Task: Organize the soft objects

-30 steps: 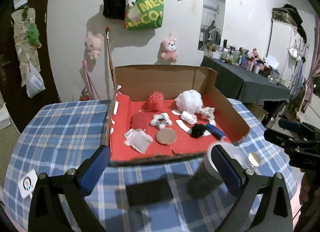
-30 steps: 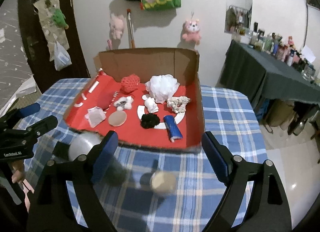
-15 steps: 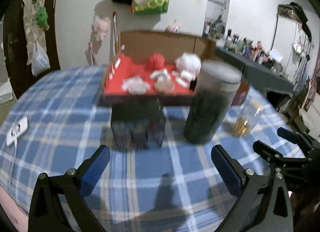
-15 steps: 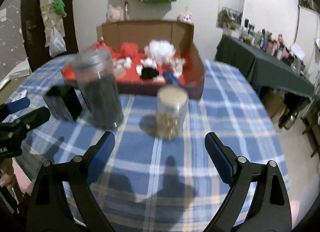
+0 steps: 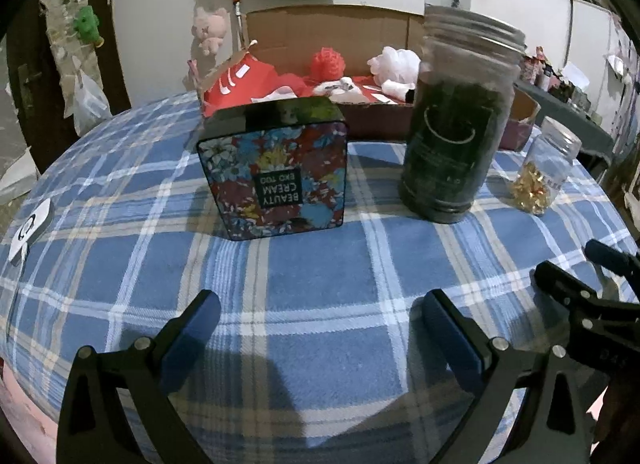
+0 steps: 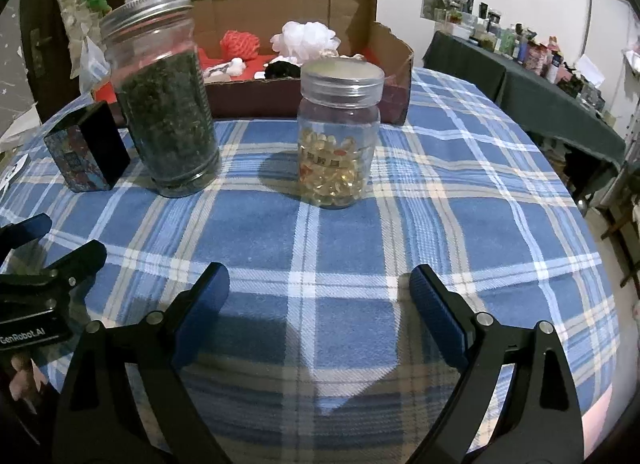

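Hovering grippers: the left gripper (image 5: pixel 318 326) and the right gripper (image 6: pixel 318 300) hung low over the plaid tablecloth (image 6: pixel 460 191), side by side near the table's front edge, each with its fingers spread wide and nothing between them.
Soft objects: a red mesh ball (image 5: pixel 328 60), a white bath pouf (image 6: pixel 306 37), a black fuzzy piece (image 6: pixel 282 69) and some small white bits lay together in the cardboard box (image 6: pixel 288 3) at the far side of the table, on its red lining.
Why the box suits them: its front wall was low and its back flap stood up, so light squashy things likely could be dropped in from the front without rolling off.
Hard items: a floral tin (image 5: pixel 276 173), a tall jar of dark leaves (image 6: pixel 164 95) and a small jar of golden capsules (image 6: pixel 338 131) stood upright in a row between the grippers and the box, apart from the soft things.
Stage: soft things together in the box fitted either a pile waiting to be sorted or one already gathered; this moment could not settle which.
Risk: any reach to the box probably had to pass over or between the jars, which could tip.
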`<state>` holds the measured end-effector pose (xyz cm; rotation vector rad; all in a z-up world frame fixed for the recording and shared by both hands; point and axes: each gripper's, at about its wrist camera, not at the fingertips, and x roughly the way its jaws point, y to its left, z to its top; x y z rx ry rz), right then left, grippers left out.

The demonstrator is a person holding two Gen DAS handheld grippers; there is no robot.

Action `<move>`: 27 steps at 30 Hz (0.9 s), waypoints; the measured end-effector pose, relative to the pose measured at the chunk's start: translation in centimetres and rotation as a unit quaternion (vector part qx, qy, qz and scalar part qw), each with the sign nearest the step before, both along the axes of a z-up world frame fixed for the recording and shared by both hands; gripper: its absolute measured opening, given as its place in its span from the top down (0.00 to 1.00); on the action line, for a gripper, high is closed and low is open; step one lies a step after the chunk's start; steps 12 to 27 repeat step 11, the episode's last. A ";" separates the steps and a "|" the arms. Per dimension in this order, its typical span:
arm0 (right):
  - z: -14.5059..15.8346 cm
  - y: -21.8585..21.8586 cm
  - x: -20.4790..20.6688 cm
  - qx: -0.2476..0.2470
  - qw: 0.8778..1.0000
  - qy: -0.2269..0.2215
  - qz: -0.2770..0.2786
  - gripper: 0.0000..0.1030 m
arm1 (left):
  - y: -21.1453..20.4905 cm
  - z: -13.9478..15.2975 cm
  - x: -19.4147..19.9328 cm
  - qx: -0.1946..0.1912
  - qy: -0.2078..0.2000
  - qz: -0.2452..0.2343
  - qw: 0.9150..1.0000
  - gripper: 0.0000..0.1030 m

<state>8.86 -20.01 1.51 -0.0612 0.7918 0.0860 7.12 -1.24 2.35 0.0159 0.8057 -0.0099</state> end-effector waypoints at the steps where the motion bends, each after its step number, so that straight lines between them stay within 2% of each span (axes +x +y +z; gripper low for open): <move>1: 0.0 -0.1 0.0 0.001 1.000 -0.002 -0.001 0.09 | -0.1 0.0 0.0 0.001 -0.001 0.001 1.000 0.00; 27: 0.0 -0.2 0.0 0.001 1.000 -0.005 -0.004 0.06 | -0.2 -0.1 -0.1 0.003 -0.004 0.003 1.000 0.00</move>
